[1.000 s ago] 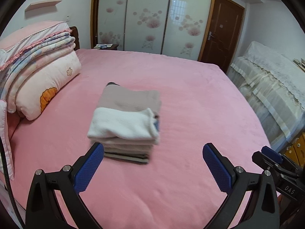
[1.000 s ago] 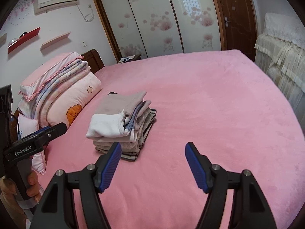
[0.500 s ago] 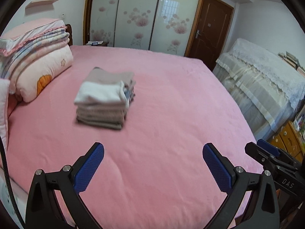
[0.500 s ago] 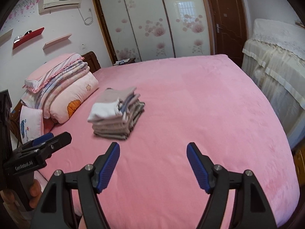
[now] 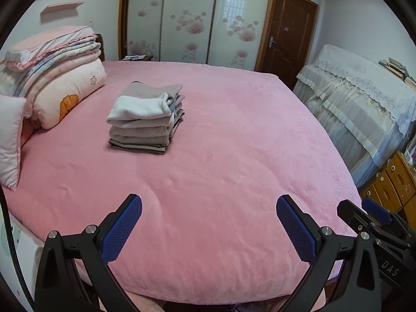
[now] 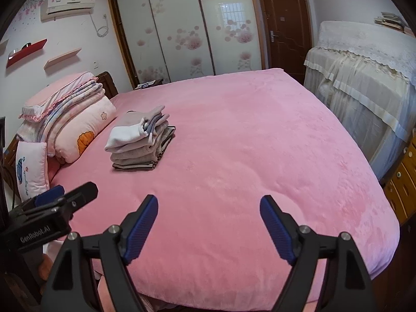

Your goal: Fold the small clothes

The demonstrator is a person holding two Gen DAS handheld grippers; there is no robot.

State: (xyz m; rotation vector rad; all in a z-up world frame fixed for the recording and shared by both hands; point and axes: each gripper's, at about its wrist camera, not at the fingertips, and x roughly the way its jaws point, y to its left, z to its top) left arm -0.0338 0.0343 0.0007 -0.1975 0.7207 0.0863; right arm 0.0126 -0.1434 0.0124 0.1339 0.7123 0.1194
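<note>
A neat stack of folded small clothes (image 5: 145,119), white and beige on top and grey-brown below, sits on the pink bed (image 5: 234,156), left of the middle. It also shows in the right wrist view (image 6: 140,140). My left gripper (image 5: 209,223) is open and empty, held over the bed's near edge, well back from the stack. My right gripper (image 6: 209,223) is open and empty too, also over the near edge. The left gripper's body (image 6: 49,213) shows at the lower left of the right wrist view, the right gripper's body (image 5: 377,223) at the lower right of the left wrist view.
Folded quilts and pillows (image 5: 52,78) are piled at the bed's head on the left. A lace-covered piece of furniture (image 5: 358,98) and wooden drawers (image 5: 392,182) stand to the right. A sliding wardrobe (image 5: 192,20) and a door (image 5: 288,33) are behind.
Both grippers have pulled back from the stack toward the near edge of the bed. The stack now looks smaller and farther away. Both stayed open.
</note>
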